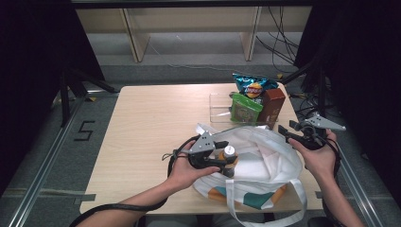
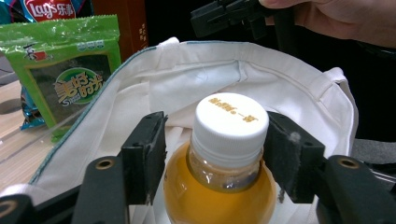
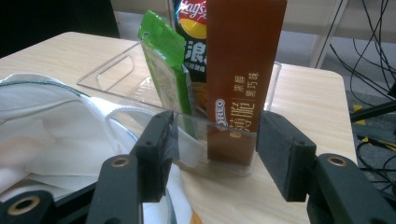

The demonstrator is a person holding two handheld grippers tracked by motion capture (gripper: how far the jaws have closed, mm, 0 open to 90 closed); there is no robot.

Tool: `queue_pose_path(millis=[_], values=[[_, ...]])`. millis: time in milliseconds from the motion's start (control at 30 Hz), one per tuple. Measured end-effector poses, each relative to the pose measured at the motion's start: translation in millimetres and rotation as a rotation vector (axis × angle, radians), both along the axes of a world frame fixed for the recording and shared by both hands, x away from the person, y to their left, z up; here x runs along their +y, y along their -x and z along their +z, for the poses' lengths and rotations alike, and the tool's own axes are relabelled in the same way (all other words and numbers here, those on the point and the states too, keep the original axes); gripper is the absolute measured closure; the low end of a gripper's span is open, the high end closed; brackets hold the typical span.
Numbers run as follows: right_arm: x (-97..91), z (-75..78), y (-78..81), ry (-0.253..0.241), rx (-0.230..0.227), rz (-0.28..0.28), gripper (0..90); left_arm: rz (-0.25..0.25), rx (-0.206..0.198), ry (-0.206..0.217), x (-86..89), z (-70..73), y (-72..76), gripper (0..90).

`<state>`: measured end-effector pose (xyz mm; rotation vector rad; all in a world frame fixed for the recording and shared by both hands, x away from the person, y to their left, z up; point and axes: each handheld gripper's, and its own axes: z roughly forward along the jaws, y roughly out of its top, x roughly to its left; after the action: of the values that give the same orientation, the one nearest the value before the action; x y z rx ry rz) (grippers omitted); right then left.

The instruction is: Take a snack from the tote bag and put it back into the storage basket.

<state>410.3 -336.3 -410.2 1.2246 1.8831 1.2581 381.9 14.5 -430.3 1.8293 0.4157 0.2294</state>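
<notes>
1. High view first: my left gripper [image 1: 226, 163] is at the mouth of the white tote bag [image 1: 272, 156], which lies on its side near my edge of the table [image 1: 151, 118], and the bottle [image 1: 229, 152] stands between its jaws.
2. Left gripper view shows the orange drink bottle [image 2: 219, 186] with its white cap [image 2: 231, 123] sitting between my two black jaws; the right pad looks to be against the cap, while the left one stands just clear of it, so I would call this a loose hold, not a pinch.
3. My right gripper [image 1: 295, 135] hovers at the far rim of the bag with its jaws spread and nothing between the pads; in the right gripper view they merely frame the brown Oreo box [image 3: 243, 79].
4. Progress, as I judge it: packing has barely begun. The bottle is at the bag's opening, not deep inside.
5. Left to pack, I take it: the Oreo box, the green seaweed packet [image 3: 166, 70] and the blue chips bag [image 1: 253, 86], all upright in the clear tray [image 1: 218, 111] just beyond the bag.
6. In the way: the bag's floppy upper rim [image 2: 224, 51] sags over the opening, and its loose handles [image 1: 265, 198] trail toward me.
</notes>
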Motion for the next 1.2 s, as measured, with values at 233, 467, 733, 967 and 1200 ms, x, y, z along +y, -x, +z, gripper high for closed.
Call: queue_pose_path(millis=[233,467,733,967,1200], values=[[0.7,0.0,1.1,-0.012,0.024,-0.004,47.8,-0.006,-0.008,0.001,-0.6,-0.9,1.5,45.2],[1.8,-0.6,2.8,-0.021,0.039,-0.02,47.8,-0.015,-0.033,0.011,0.1,-0.5,3.1,52.3],[1.7,-2.5,1.5,-0.014,0.02,-0.013,47.7,-0.012,-0.043,0.015,0.7,0.9,4.0,58.4],[3.1,-3.0,1.9,-0.024,0.032,-0.024,47.8,-0.002,-0.032,0.025,4.1,5.2,1.1,58.6],[2.8,-1.8,2.1,-0.024,0.045,-0.016,47.8,0.012,-0.059,0.066,12.4,22.3,-3.0,58.7]])
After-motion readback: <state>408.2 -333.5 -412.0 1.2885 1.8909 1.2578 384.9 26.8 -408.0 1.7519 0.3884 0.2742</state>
